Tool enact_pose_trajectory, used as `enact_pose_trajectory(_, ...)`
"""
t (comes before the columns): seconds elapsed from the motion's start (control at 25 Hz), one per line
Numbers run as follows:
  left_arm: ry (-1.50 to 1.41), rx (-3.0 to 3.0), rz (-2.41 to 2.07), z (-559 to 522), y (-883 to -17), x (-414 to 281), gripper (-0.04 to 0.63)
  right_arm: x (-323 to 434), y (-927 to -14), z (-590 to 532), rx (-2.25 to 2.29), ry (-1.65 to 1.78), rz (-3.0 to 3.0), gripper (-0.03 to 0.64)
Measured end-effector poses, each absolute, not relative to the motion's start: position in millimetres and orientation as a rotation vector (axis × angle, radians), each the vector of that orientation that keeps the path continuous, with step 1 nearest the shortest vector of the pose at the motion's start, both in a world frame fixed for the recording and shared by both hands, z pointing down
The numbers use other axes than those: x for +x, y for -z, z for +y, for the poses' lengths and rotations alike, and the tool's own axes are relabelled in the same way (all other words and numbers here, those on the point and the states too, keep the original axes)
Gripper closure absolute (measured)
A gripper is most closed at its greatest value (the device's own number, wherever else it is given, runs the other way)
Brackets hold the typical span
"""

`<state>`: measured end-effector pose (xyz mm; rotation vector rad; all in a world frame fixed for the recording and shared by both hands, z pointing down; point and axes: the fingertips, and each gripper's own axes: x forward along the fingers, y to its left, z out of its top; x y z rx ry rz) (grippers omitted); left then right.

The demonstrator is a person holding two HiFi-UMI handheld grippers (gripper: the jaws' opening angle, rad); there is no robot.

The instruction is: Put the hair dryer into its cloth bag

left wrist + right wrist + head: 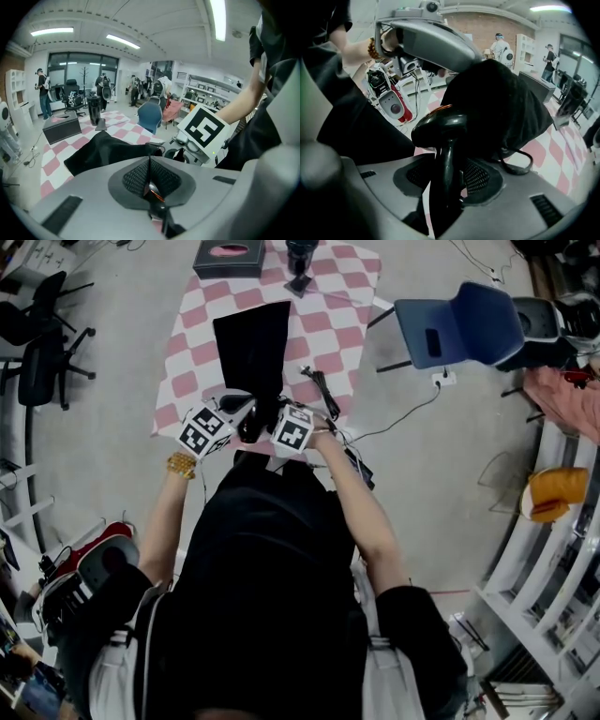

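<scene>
The black cloth bag (253, 338) lies lengthwise on the pink-and-white checked table (347, 310), its near end lifted. My left gripper (232, 411) is shut, and the bag's near edge (110, 149) sits right at its closed pads (144, 174). My right gripper (274, 414) is shut on the handle of the black hair dryer (443, 154). The dryer's rounded head (439, 127) is up against the bag's bunched cloth (497, 103). In the right gripper view the left gripper (429, 35) hangs above the bag. The dryer's cord (323, 390) trails to the right.
A dark box with a pink top (230, 259) and a black stand (302, 263) sit at the table's far end. A blue chair (459, 324) stands to the right. Office chairs (42, 343) are at the left, and shelving (553, 577) at the right.
</scene>
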<state>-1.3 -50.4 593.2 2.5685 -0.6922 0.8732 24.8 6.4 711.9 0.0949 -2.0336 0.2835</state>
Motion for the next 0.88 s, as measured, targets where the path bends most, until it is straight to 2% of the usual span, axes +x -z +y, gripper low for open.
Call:
enact_pose_trajectory(0.2,-0.866,2.633,-0.82,-49.3,-566.2,-20.1,0.57,31.1,-711.1,1.1,0.13,-0.293,-2.028,0.428)
enact_pose_trajectory(0.24,-0.838,2.633,-0.826,-49.6,-561.7,-24.6,0.56,31.7,-712.2,0.1,0.136,-0.293,-2.029,0.428)
enact_pose_trajectory(0.32,-0.781,2.62,-0.804,-48.7,-558.1,-30.2,0.472,32.0,-715.7,-1.3,0.15,-0.3,-2.03,0.428)
enact_pose_trajectory(0.36,-0.774,2.612,-0.8,-48.5,-559.9,-33.0,0.456,31.5,-716.9,-1.1,0.155,-0.307,-2.032,0.428)
enact_pose_trajectory(0.6,-0.996,2.575,-0.777,-58.7,-616.8,-29.0,0.433,23.0,-715.8,2.9,0.155,-0.303,-2.048,0.428)
enact_pose_trajectory(0.72,-1.051,2.538,-0.708,-61.2,-634.9,-15.3,0.443,18.2,-714.2,4.1,0.149,-0.285,-2.044,0.428)
enact_pose_trajectory(0.8,-1.049,2.543,-0.685,-61.3,-630.1,-9.0,0.557,15.0,-712.3,3.2,0.149,-0.273,-2.04,0.428)
enact_pose_trajectory(0.88,-1.018,2.558,-0.634,-57.8,-621.7,-2.4,0.563,12.2,-710.8,0.1,0.157,-0.274,-2.044,0.428)
